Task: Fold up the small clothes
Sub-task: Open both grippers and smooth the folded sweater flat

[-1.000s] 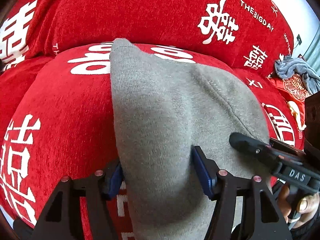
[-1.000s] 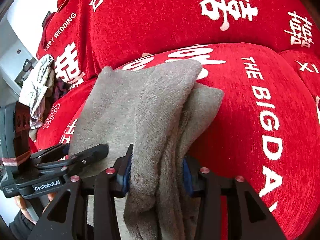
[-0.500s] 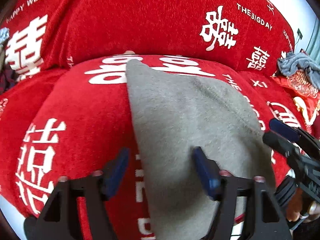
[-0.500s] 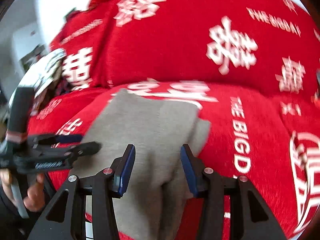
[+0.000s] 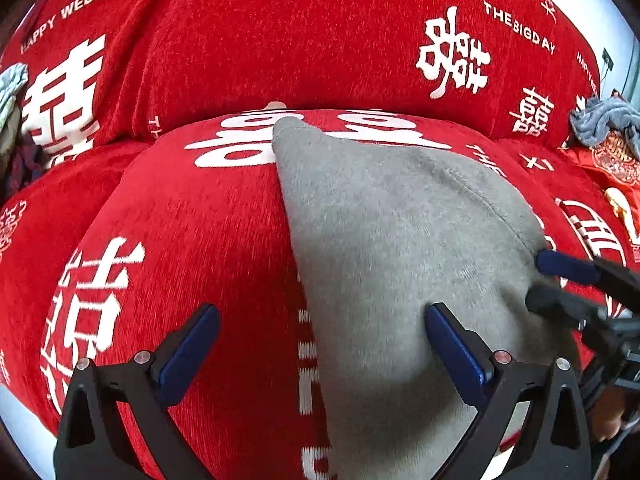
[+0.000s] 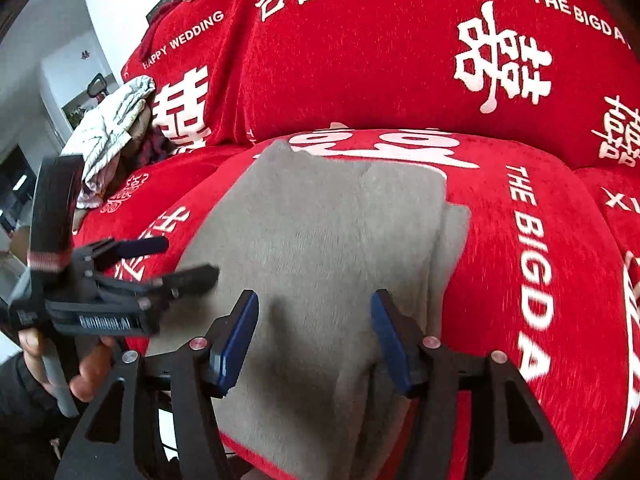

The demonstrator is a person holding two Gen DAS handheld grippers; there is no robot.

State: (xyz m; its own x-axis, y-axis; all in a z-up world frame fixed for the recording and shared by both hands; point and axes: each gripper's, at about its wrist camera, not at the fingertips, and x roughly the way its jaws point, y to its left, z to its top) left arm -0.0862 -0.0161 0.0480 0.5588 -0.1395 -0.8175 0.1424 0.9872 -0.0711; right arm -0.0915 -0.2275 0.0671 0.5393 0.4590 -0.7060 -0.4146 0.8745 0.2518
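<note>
A folded grey garment (image 5: 400, 240) lies flat on the red sofa seat cushion (image 5: 192, 232); it also shows in the right wrist view (image 6: 320, 240), with a lower layer sticking out at its right edge. My left gripper (image 5: 320, 340) is open and empty above the garment's near left edge. My right gripper (image 6: 314, 336) is open and empty above the garment's near end. The right gripper appears in the left wrist view (image 5: 572, 284), and the left gripper appears in the right wrist view (image 6: 160, 264).
The sofa backrest (image 6: 400, 60) rises behind the seat, red with white characters. A pile of striped and dark clothes (image 6: 108, 132) lies at the left end of the sofa. A grey cloth (image 5: 604, 124) lies at the right end.
Both grippers have opened and let go of the grey garment, then drawn back and up. The garment now rests flat on the cushion.
</note>
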